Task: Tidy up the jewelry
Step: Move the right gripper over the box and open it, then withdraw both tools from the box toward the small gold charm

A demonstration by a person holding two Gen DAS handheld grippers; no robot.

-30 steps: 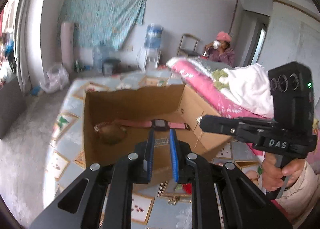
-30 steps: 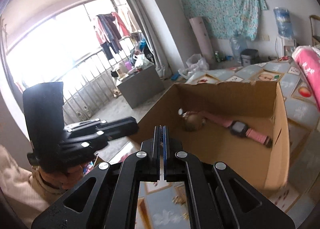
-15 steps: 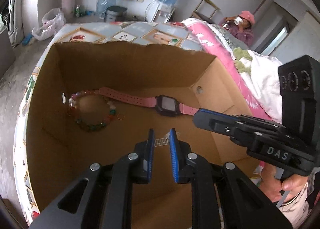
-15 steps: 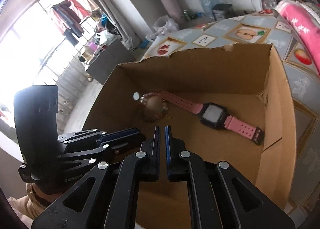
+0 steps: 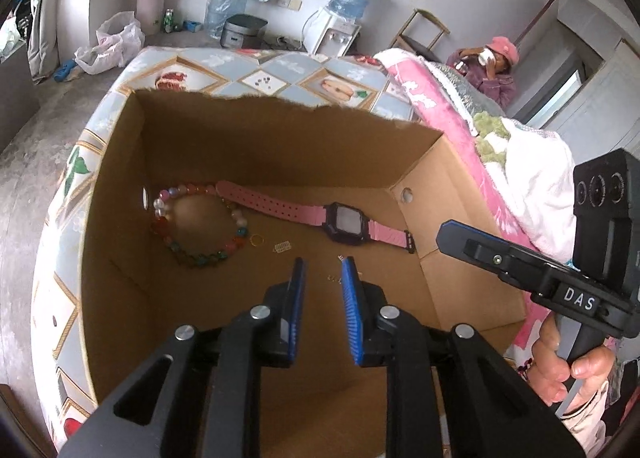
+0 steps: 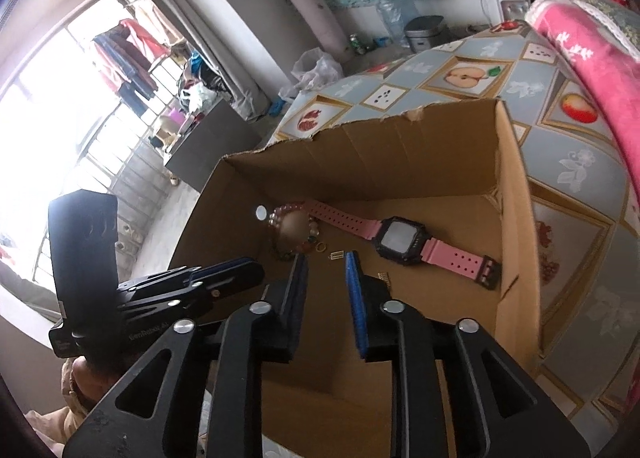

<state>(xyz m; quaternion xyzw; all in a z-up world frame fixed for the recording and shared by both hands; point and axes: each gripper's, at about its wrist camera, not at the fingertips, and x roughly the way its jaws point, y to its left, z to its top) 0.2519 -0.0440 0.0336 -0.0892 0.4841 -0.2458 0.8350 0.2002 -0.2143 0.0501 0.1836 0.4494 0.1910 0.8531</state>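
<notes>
Behind your table's fruit-patterned tablecloth (image 5: 280,76), a water dispenser (image 5: 340,24) stands against the wall. Left of the dispenser sit a grey bin (image 5: 243,31) and a plastic bag (image 5: 110,42); right of it, a seated person in a pink hat (image 5: 494,70) drinks.

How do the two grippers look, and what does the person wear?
Both grippers are matte black with silver rivets and ribbed blue pads: left gripper, right gripper. The right one's body carries white "DAS" lettering and a boxy camera block. A beige sleeve shows.

One cardboard box (image 5: 460,266) holds one pink watch (image 5: 344,220), one beaded bracelet (image 5: 196,226) and one gold ring (image 5: 256,239).
</notes>
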